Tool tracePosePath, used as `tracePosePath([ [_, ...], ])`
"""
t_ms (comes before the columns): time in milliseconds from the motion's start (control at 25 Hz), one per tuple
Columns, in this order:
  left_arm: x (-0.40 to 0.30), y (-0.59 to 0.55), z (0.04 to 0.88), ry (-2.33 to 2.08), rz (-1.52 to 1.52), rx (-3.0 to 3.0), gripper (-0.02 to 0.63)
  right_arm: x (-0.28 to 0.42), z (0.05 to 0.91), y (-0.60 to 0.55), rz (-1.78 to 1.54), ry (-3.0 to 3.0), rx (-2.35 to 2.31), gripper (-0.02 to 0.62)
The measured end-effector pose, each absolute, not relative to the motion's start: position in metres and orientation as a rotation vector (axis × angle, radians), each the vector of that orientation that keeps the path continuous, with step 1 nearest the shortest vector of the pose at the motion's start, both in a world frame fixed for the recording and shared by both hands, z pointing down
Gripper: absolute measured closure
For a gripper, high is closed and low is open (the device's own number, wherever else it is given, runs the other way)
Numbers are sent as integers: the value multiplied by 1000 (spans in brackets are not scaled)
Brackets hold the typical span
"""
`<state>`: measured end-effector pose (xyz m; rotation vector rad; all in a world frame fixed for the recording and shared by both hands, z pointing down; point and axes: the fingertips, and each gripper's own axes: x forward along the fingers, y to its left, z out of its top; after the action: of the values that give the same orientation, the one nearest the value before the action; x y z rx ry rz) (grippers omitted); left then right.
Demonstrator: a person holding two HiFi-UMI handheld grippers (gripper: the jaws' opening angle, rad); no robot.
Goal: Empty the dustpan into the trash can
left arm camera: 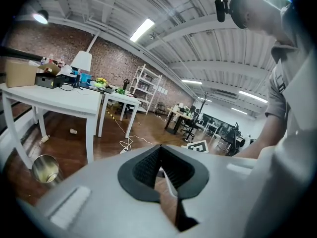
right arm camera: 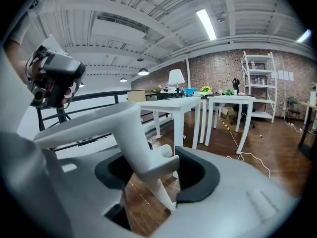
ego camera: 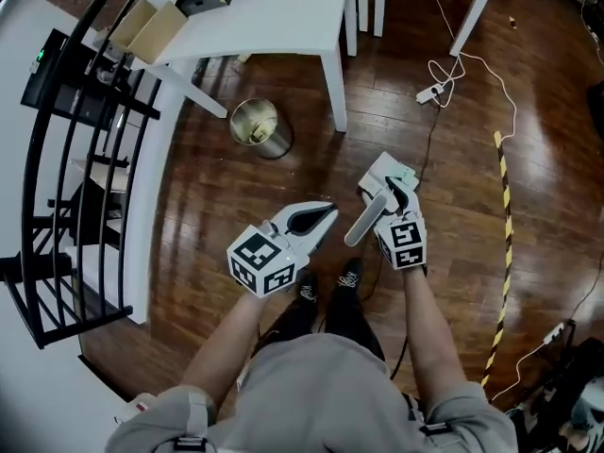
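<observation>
A white long-handled dustpan [ego camera: 385,174] is ahead of my feet, and its handle [ego camera: 363,223] rises toward me. My right gripper [ego camera: 394,194] is at that handle. In the right gripper view the handle [right arm camera: 143,148] passes between the wide-spread jaws of the right gripper [right arm camera: 158,175], close to the right pad [right arm camera: 198,175], with floor showing by the left pad. My left gripper [ego camera: 321,220] hangs beside it, shut and empty, its pads meeting [left arm camera: 159,155]. The round metal trash can [ego camera: 257,125] stands on the floor by a table leg, and it is low at the left in the left gripper view [left arm camera: 45,168].
A white table [ego camera: 283,17] with a cardboard box [ego camera: 151,31] stands behind the can. A black railing [ego camera: 85,159] runs along the left. A cable with a power strip [ego camera: 429,92] and yellow-black tape [ego camera: 505,215] lie on the wooden floor at the right.
</observation>
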<state>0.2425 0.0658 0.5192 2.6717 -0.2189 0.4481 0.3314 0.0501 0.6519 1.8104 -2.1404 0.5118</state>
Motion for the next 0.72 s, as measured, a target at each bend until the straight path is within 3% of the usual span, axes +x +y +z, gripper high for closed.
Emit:
tracePosePath([
  [720, 187, 45, 504, -393, 370, 2660, 600, 255, 554, 74, 183, -2451, 1428, 390],
])
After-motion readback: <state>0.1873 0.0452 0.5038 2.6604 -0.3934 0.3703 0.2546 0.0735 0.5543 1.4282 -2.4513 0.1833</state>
